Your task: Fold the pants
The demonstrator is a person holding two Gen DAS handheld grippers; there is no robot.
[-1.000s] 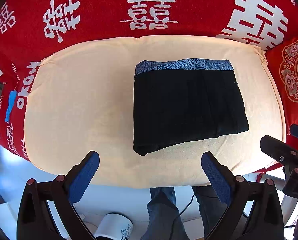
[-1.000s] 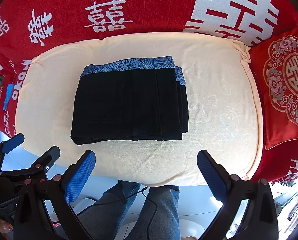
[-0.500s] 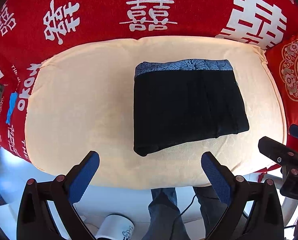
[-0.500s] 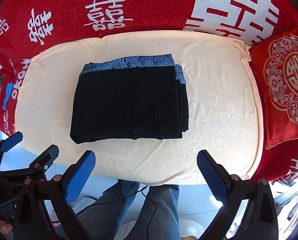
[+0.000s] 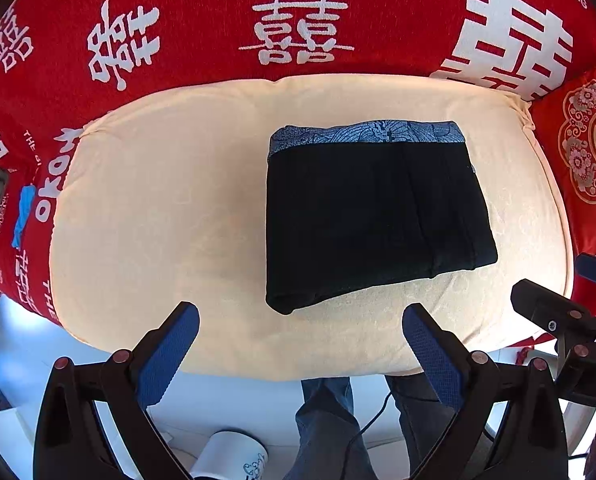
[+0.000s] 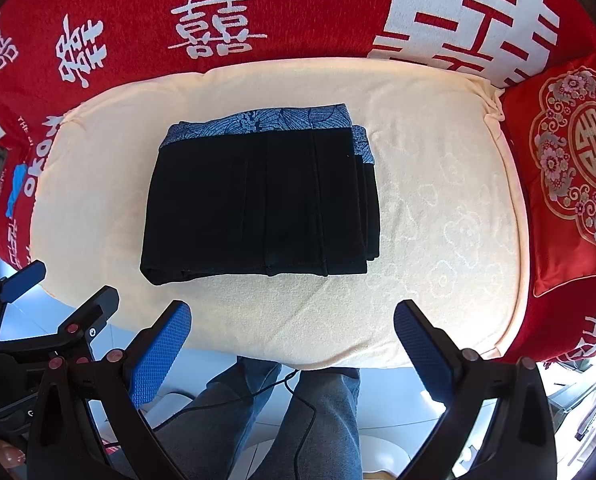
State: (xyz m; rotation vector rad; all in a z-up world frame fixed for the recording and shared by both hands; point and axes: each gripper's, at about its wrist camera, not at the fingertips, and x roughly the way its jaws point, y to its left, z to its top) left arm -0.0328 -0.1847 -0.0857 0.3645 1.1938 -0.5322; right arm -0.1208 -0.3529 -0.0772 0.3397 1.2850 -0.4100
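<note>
You see the black pants (image 5: 374,220) folded into a flat rectangular stack on the cream cushion (image 5: 157,208), blue patterned waistband toward its far edge, layered edges showing at right.

Cream cushion (image 6: 438,208) on red sofa (image 5: 201,24); pale, perhaps tiled floor (image 6: 382,396)

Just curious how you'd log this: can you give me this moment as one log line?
pants: folded, on cushion | left gripper: open, empty, clear of pants | right gripper: open, empty | stage: fold looks done
</note>
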